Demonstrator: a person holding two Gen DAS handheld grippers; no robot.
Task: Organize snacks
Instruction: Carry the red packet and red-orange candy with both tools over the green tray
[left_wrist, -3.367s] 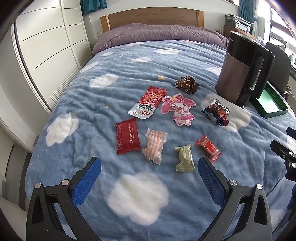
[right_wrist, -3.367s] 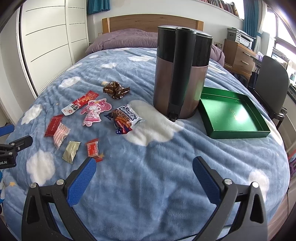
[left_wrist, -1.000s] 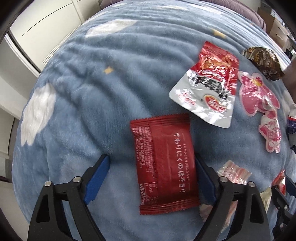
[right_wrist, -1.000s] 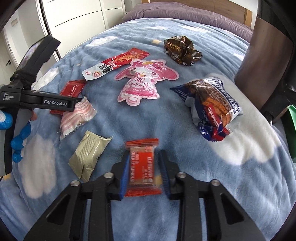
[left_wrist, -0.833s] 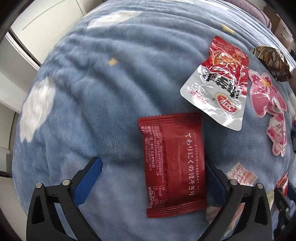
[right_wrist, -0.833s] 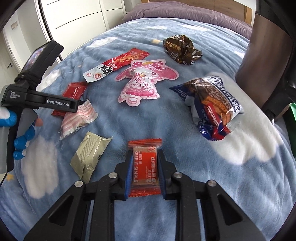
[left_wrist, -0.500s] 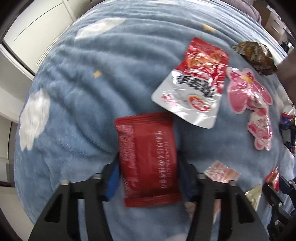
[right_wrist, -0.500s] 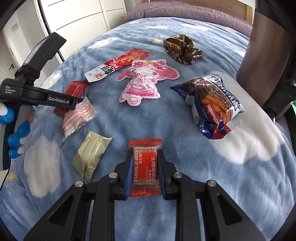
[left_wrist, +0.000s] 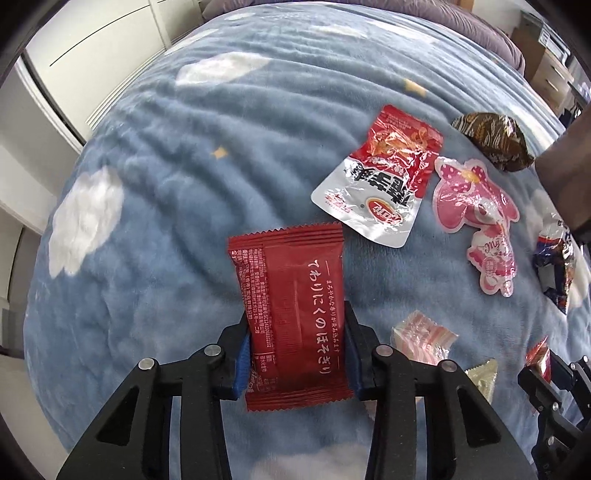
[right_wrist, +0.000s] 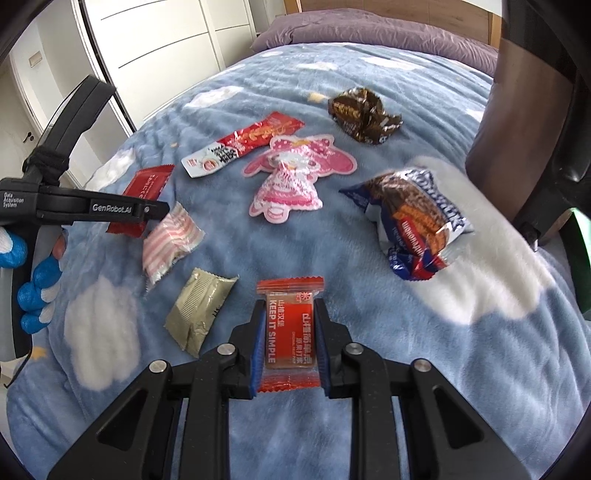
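- Two snacks are now held, one per claw. Dark red pack (left_wrist: 295, 314) sits between the blue pads of the left gripper (left_wrist: 295, 347); jaws are closing narrow on its sides, pads touching it.
- Pack looks lifted a bit off the blue cloud blanket (left_wrist: 155, 206); its far end sticks out past the pads. In the right view it hangs under the left claw, just beside the pink striped candy (right_wrist: 171, 236).
- Right gripper (right_wrist: 290, 332) is pinched tight on the small orange bar (right_wrist: 290, 325), low over the blanket.
- Means: pick-up step looks done for both; next is prob. carrying them to a place. Green edge at far right of the right view may be a tray, can't tell.
- Vs 1 s ago: left jaws were wide w/ the red pack flat on the blanket between them; now narrow & gripping. Right claw had the orange bar already; same now.
- Vs 3.4 s ago: both claws wide & empty, all snacks lying on the bed.
- Rest not touched: red-silver pouch (left_wrist: 380, 184), pink bunny pack (left_wrist: 476, 206), brown wrapper (left_wrist: 491, 140), tan packet (right_wrist: 199, 314), blue chip bag (right_wrist: 413, 225).
- Risk: thin pack could slip or bend in the pads.
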